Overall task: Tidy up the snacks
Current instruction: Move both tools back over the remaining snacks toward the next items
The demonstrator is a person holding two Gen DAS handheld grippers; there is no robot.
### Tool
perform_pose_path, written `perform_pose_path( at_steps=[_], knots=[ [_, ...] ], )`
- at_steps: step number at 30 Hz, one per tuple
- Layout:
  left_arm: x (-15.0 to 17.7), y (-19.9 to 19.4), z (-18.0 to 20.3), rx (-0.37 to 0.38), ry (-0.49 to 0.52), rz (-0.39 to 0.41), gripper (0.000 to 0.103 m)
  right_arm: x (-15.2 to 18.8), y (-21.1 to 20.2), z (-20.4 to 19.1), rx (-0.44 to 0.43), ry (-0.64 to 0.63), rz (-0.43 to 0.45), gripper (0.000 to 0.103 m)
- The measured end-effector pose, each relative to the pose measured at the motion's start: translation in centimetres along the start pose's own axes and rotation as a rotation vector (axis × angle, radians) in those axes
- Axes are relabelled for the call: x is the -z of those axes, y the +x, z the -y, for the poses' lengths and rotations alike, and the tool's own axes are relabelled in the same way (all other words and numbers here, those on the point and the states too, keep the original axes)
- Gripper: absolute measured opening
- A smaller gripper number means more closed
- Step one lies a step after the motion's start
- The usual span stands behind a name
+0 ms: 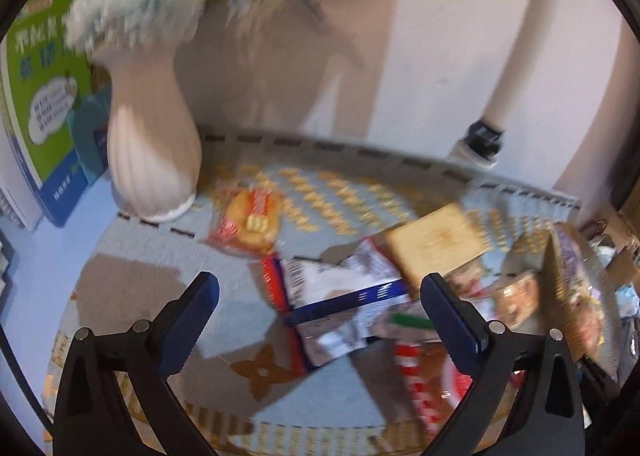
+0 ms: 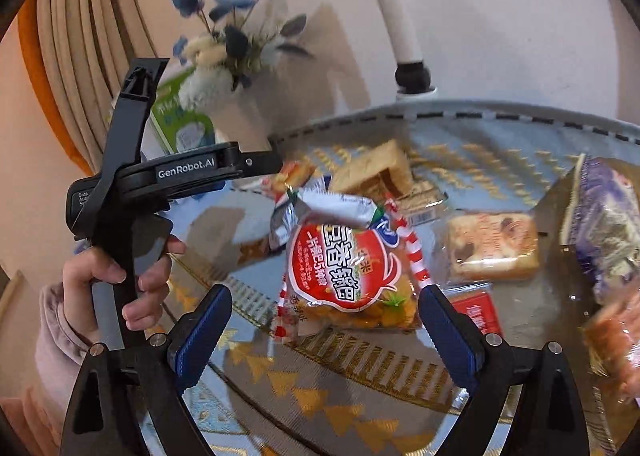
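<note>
In the left wrist view my left gripper [image 1: 320,290] stands open, hovering over a silver and blue snack packet [image 1: 332,296] without touching it. Beyond it lie an orange-red cracker packet [image 1: 250,222] and a slice of toast-like bread [image 1: 436,244]. The right wrist view has my right gripper [image 2: 325,296] open above a red rice-cracker packet [image 2: 340,276]; its pads are clear of the wrapper. Also on the table are a wrapped cake slice [image 2: 492,246], a small red packet [image 2: 478,312] and a purple bag [image 2: 604,224].
A white ribbed vase [image 1: 152,144] with blue flowers stands at the table's back left, a green box [image 1: 44,96] behind it. A hand [image 2: 120,280] grips a black handle at the left. The snacks lie on a glass-topped table [image 2: 320,388] over patterned cloth.
</note>
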State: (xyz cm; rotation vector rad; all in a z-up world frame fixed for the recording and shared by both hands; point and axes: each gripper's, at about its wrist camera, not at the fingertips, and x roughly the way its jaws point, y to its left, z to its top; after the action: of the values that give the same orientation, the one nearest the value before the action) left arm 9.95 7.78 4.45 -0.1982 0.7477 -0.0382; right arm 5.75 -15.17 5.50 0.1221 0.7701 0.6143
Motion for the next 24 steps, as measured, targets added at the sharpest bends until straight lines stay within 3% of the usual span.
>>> perform_pose_path(
  at_steps=[4, 8, 10, 24],
  knots=[
    [1.0, 3.3, -0.8, 0.067, -0.040, -0.085, 0.101, -0.1, 2.3, 0.4, 0.047, -0.002, -0.020, 0.103],
    [2.0, 5.5, -1.1, 0.090, -0.031, -0.080, 0.103, 0.1, 5.7, 1.7, 0.070, 0.040, -0.087, 0.103],
    [2.0, 5.4, -1.3, 0.096, -0.044, -0.074, 0.103, -0.2, 7.0, 2.6, 0.050, 0.085, -0.137, 0.103],
    [2.4, 4.9, -1.0, 0.080, -0.034, -0.075, 0.103, -0.4, 7.2, 2.8, 0.043, 0.088, -0.131, 0.103]
  ],
)
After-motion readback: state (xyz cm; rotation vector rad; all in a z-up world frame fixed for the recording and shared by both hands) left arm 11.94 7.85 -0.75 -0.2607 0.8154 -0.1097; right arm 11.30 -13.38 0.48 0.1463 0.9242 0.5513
